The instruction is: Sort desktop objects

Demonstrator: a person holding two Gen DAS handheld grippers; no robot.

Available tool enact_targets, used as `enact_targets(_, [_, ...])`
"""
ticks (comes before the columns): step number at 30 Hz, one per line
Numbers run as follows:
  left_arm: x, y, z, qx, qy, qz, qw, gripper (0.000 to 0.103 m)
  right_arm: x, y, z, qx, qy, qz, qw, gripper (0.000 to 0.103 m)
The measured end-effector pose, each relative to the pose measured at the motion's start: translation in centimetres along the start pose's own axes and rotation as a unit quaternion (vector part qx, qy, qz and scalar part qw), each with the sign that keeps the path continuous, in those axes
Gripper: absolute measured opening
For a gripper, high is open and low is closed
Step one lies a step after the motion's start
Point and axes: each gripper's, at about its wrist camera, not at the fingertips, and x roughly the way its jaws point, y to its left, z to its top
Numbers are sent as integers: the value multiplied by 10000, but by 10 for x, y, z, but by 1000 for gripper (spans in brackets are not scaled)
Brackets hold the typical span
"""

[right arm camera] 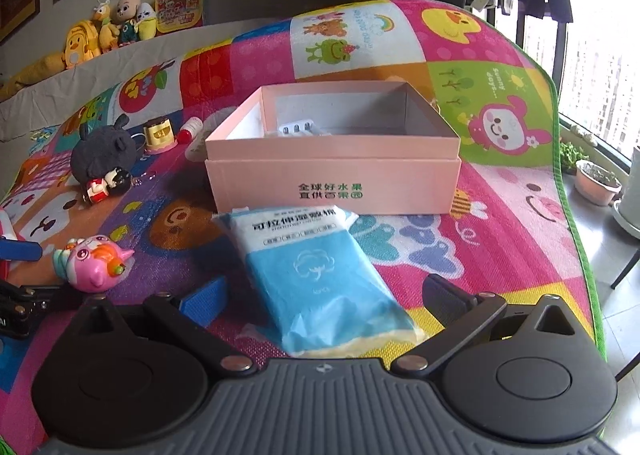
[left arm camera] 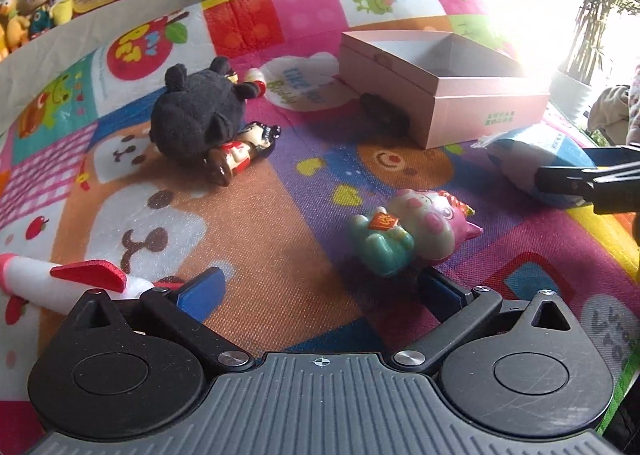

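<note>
Here one pink open-topped cardboard box (right arm camera: 334, 175) sits at the far middle of the colourful cartoon-print play mat (right arm camera: 500, 215), and one blue-and-white soft plastic packet (right arm camera: 320, 275) lies just in front of it, its near end between the spread fingers of the right claw (right arm camera: 324, 305), which stands wide and grips nothing. To the left lie one black plush toy (left arm camera: 196, 119), one small red-dressed doll figurine (left arm camera: 240, 153) touching it, and one pink-and-green glossy pig figurine (left arm camera: 412, 231). The left claw (left arm camera: 320, 289) is also wide; the pig lies just beyond its right finger. Only the right wrist view shows the box's inside, holding a small white item (right arm camera: 298, 130), and a yellow-and-pink toy cup (right arm camera: 160, 135). Only the left wrist view shows the red-finned white foam rocket (left arm camera: 68, 281) at near left.
</note>
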Motion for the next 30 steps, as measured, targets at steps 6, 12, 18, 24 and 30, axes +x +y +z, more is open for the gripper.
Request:
enact_targets(6, [-11, -13, -5, 274, -164, -384, 9988, 103, 19, 6, 18, -278, 336, 362, 9984, 59])
enact_targets(12, [-10, -39, 12, 830, -597, -301, 9943, 103, -1, 3, 5, 43, 463, 648, 9968, 58])
enact_targets(18, [14, -51, 21, 1088, -340, -513, 9922, 103, -28, 1, -12, -15, 455, 545, 9975, 58])
enact_targets(24, [16, -53, 18, 908, -344, -495, 9940, 82, -29, 2, -16, -113, 476, 478, 9977, 58])
enact_targets(30, [3, -56, 11, 869, -418, -489, 9941, 76, -29, 6, -15, -190, 522, 440, 9975, 58])
